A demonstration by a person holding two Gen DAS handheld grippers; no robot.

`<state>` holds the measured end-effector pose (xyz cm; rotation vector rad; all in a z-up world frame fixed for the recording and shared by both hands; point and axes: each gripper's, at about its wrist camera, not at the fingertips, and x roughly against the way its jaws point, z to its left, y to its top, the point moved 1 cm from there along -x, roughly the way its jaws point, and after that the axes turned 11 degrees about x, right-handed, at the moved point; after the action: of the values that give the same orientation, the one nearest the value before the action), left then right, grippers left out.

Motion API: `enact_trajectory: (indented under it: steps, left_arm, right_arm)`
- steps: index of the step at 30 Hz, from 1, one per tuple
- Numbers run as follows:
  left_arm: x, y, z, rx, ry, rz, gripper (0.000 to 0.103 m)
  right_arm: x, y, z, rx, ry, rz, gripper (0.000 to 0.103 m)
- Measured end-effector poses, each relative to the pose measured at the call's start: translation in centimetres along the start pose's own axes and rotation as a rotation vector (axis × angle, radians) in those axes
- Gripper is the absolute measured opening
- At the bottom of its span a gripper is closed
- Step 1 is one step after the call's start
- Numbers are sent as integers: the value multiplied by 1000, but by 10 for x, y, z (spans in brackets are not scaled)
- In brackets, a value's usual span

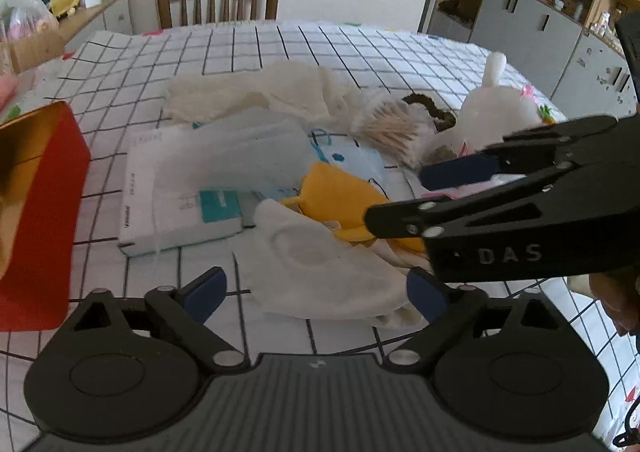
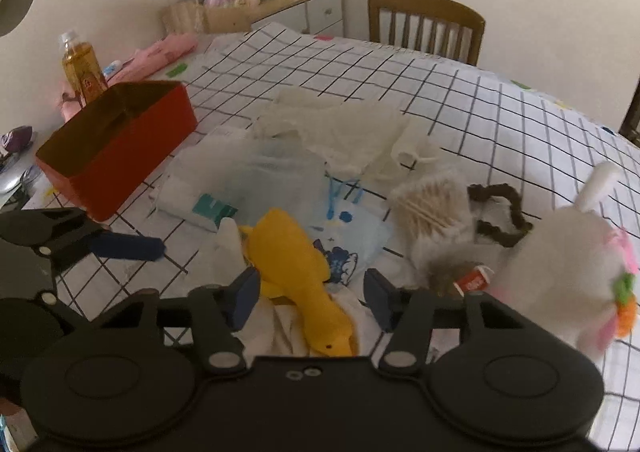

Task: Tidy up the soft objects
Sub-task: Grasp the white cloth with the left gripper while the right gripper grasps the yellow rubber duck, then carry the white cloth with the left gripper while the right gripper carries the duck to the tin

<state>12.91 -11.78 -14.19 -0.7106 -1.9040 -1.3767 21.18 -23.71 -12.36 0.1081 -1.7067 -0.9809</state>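
Soft pile mid-worktop | yellow duck between right gripper jaws, half-spread, no pinch yet | left gripper spread over white cloth | red box open alongside, likely destination

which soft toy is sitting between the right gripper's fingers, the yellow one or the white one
The yellow duck toy. It lies between the right gripper fingers, while the white plush rabbit sits off to their right, outside them.

"DAS" on right tool
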Motion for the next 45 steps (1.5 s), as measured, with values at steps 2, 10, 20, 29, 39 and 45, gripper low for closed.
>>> enact_trajectory:
  steps: [2, 10, 20, 29, 39, 45]
  left_arm:
    - [-5, 0, -2, 0, -1, 9, 95]
    - [-14, -1, -8, -7, -18, 45, 72]
    - [-12, 0, -11, -31, -25, 52, 25]
    - [-2, -3, -7, -18, -18, 42, 16]
    - [33, 8, 2, 43, -44, -19, 15]
    - [60, 26, 16, 94, -52, -61, 14]
  right_arm:
    - [-5, 2, 2, 21, 13, 6, 54]
    - [-19, 2, 2, 33, 51, 32, 44]
    - [-13, 0, 0, -24, 70, 24, 21]
    - [19, -8, -8, -108, 34, -46, 12]
    - [61, -11, -7, -126, -7, -110, 12]
    - [78, -7, -2, -129, 6, -135, 12]
